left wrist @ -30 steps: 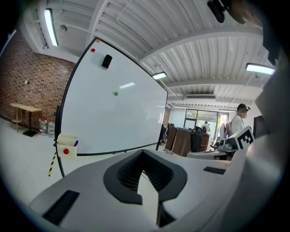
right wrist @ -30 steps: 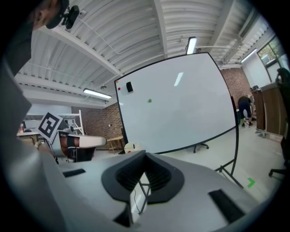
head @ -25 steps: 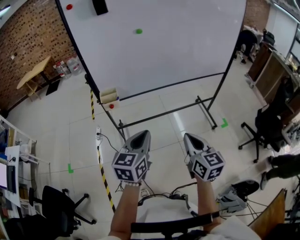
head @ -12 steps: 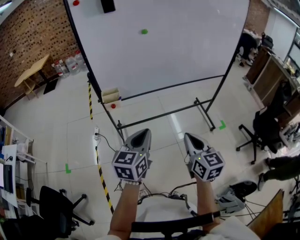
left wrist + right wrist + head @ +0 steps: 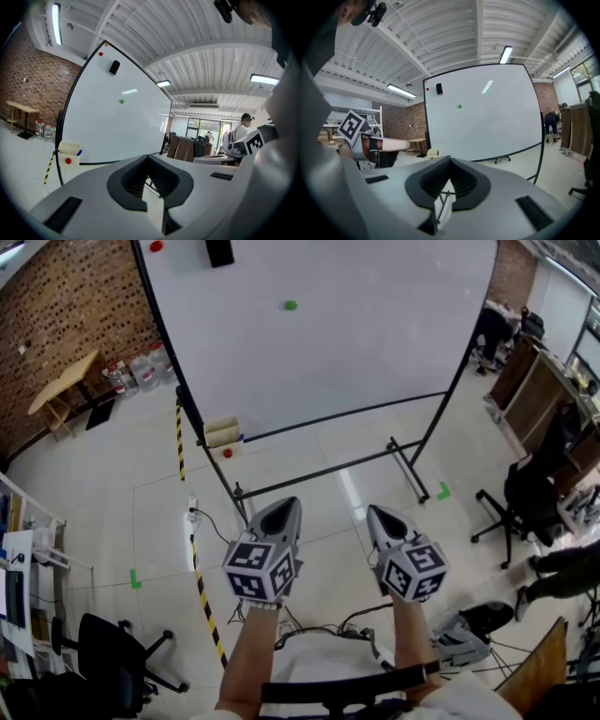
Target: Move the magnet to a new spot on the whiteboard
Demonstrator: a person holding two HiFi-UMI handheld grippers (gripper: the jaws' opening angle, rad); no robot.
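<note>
Holding left gripper (image 5: 281, 510) and right gripper (image 5: 382, 516) low in the frame, both sets of fingers pressed together on nothing. Barely moving over the last second, only edging toward the whiteboard (image 5: 375, 343). Still leaving the green magnet (image 5: 291, 306) untouched at upper centre, well apart; approach probably only starting.

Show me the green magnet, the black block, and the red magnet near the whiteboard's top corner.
green magnet (image 5: 291, 306), head view, on its centre.
black block (image 5: 219, 251), head view, on the middle of its face.
red magnet (image 5: 156, 246), head view, on its centre.
</note>
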